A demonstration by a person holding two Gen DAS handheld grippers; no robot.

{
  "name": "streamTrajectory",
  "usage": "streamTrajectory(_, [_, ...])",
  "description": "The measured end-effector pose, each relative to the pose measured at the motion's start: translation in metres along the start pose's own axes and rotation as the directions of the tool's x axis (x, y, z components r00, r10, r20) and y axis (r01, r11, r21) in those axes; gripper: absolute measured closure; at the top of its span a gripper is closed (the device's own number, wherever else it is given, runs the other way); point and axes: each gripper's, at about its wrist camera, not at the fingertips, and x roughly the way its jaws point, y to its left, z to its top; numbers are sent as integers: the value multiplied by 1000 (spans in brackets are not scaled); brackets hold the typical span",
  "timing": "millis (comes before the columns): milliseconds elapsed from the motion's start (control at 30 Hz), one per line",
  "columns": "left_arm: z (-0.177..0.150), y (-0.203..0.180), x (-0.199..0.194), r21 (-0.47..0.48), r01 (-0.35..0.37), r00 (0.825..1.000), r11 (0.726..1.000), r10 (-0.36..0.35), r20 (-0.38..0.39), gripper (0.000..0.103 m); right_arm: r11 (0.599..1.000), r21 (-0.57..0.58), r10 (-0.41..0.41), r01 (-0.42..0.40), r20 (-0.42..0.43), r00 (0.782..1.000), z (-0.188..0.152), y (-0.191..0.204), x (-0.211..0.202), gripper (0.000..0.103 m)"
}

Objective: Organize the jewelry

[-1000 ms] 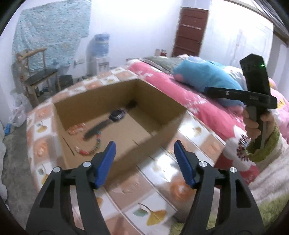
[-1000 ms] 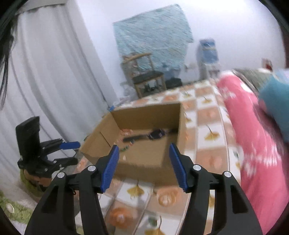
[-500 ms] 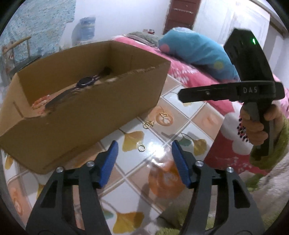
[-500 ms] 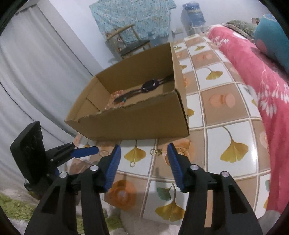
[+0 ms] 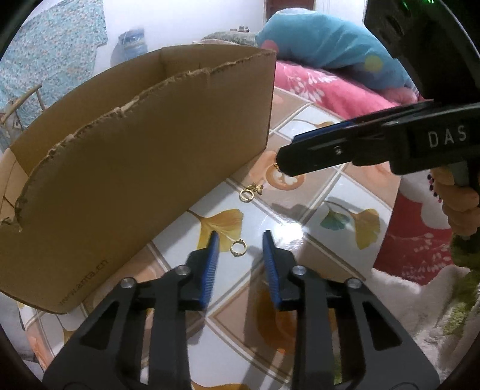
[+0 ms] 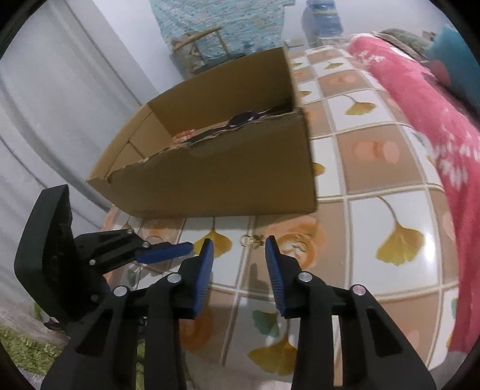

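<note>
A small gold ring (image 5: pixel 238 249) lies on the ginkgo-patterned tablecloth (image 5: pixel 300 192), in front of the cardboard box (image 5: pixel 135 180). My left gripper (image 5: pixel 240 240) hangs low over it, jaws closing, the ring between the tips and untouched. A gold earring (image 6: pixel 252 240) lies a little farther right. My right gripper (image 6: pixel 239 243) straddles it, jaws closing, pads clear of it. The same earring (image 5: pixel 250 192) shows in the left wrist view, with another gold piece (image 5: pixel 276 166) under the right gripper's fingers (image 5: pixel 315 156). Inside the box (image 6: pixel 225 186) lie a dark watch (image 6: pixel 243 117) and a beaded bracelet (image 6: pixel 183 133).
A pink floral blanket (image 6: pixel 435 120) and a blue pillow (image 5: pixel 330 51) lie to the right of the cloth. A green shaggy rug (image 6: pixel 27 351) covers the floor at the near edge. A wooden chair (image 6: pixel 204 39) and a water dispenser (image 6: pixel 322 21) stand beyond the box.
Both grippers have sunk toward the cloth in front of the box and their jaws have narrowed. The box's inside has dropped out of the left wrist view.
</note>
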Motion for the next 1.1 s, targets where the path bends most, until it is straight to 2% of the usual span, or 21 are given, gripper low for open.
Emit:
streamTrajectory(67, [-1, 1, 3, -6, -1, 1000, 1000, 1, -5, 85, 1000, -13, 18, -18, -14, 1000, 2, 2, 6, 80])
streamTrajectory(200, [-2, 2, 9, -10, -13, 1000, 1000, 13, -21, 92, 998, -18, 53, -54, -44, 998, 6, 2, 18, 82])
streamTrajectory(400, [-5, 5, 9, -10, -12, 1000, 1000, 12, -15, 92, 999, -22, 47, -49, -88, 995, 7, 3, 36, 82])
streamTrajectory(533, [-6, 8, 10, -10, -17, 1000, 1000, 16, -15, 92, 999, -36, 3, -7, -112, 994, 5, 4, 45, 82])
streamTrajectory(733, [-6, 9, 10, -14, -15, 1000, 1000, 15, -14, 92, 998, -46, -41, 35, -116, 992, 5, 6, 49, 82])
streamTrajectory(1100, [-6, 10, 9, -10, -21, 1000, 1000, 21, -18, 92, 997, -64, -55, 48, -114, 992, 7, 8, 54, 82])
